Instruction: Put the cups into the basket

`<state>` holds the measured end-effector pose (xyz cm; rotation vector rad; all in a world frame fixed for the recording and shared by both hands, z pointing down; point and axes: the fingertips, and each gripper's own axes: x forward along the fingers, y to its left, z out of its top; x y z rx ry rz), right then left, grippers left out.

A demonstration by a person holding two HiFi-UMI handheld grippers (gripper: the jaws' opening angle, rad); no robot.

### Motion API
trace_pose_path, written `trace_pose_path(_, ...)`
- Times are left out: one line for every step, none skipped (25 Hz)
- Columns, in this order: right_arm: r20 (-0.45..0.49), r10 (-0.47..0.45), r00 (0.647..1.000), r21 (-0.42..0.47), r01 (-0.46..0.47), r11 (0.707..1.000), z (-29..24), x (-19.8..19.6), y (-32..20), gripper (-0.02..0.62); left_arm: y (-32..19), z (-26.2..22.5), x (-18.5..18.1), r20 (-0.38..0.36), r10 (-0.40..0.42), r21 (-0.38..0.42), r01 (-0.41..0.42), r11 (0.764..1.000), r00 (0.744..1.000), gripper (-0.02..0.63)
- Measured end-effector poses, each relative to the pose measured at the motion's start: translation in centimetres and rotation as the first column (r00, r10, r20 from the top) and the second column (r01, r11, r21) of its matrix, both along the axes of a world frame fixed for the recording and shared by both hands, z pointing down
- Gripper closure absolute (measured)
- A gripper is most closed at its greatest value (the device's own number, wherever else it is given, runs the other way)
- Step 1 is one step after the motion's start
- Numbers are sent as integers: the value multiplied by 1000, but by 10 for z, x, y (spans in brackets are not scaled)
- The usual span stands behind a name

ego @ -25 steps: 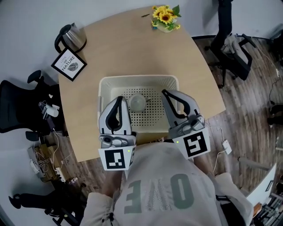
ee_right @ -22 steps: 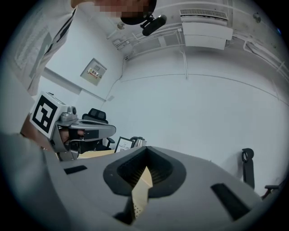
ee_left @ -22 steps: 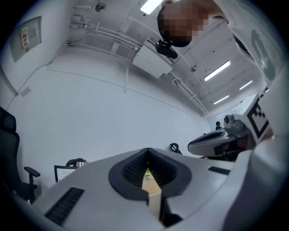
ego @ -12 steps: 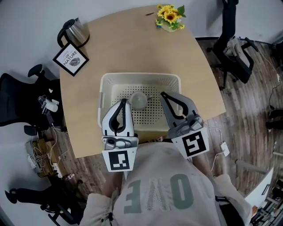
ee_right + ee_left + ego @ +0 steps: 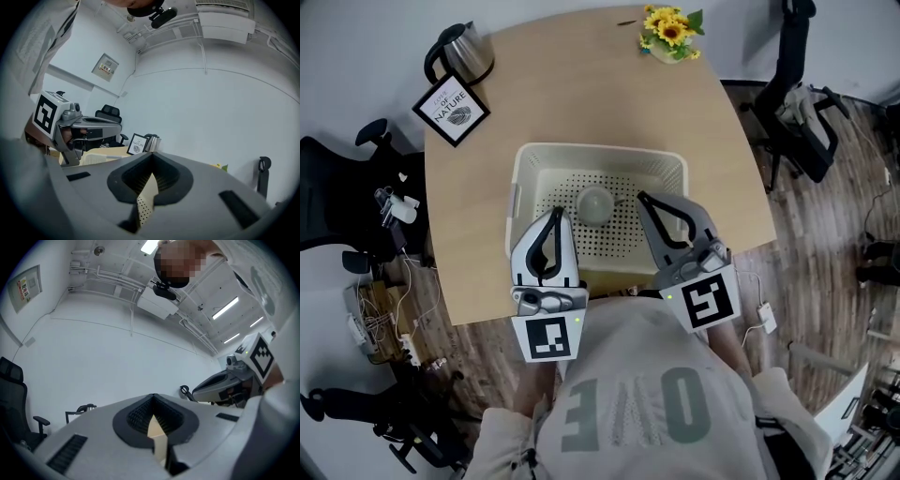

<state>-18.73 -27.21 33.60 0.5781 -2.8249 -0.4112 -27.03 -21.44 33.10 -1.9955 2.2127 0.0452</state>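
Steel kettle (image 5: 459, 53), framed sign (image 5: 450, 108), sunflowers (image 5: 670, 33) beyond basket (image 5: 600, 152).

Jaws together: left gripper (image 5: 556, 217), right gripper (image 5: 644, 200)

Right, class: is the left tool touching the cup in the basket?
Apart. The head view shows bare floor of the basket between the left tool and the cup. In the left gripper view, its jaws are shut on nothing.

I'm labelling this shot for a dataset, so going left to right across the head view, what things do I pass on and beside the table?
black office chair → framed sign → cup → yellow flowers → second office chair
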Motion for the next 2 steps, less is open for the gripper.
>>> trace_pose_path(-21,-11,1000,8,11,1000,2,-2,2,598,1,1,-2,5,-3,-2,3,1000,1000,598)
trace_pose_path(-41,-21,999,15,21,1000,5,-5,4,598,3,3,-4,9,-7,-5,7,1000,1000,598)
